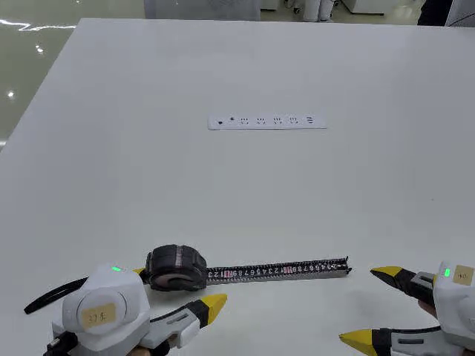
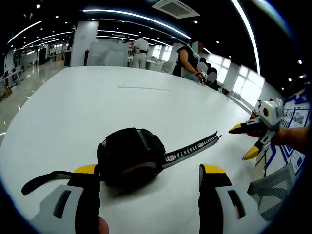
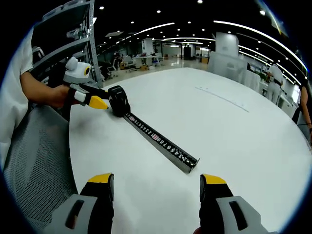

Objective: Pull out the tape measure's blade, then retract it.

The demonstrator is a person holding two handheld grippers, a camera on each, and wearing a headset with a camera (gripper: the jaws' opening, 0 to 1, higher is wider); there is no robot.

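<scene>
Straddling the tape measure case [image 1: 176, 267] at lower left of the head view, the left gripper [image 1: 177, 287] has jaws spread, probably steadying it. The blade [image 1: 278, 270] lies extended on the white table [image 1: 223, 185]. The right gripper [image 1: 371, 305], lower right, is spread and clear of the blade tip, so retraction looks next.

Table: wide white top [image 1: 148, 111] with a white power strip [image 1: 267, 122] lying flat on it.
Floor: glossy pale surface [image 1: 30, 52] reflecting lamps.
Ceiling: dark, with long light strips [image 2: 122, 10] and spot lamps.
Windows: bright row [image 2: 248, 83] along one side.
Furniture: metal shelf rack [image 3: 73, 24], grey mesh chair [image 3: 34, 161].
</scene>
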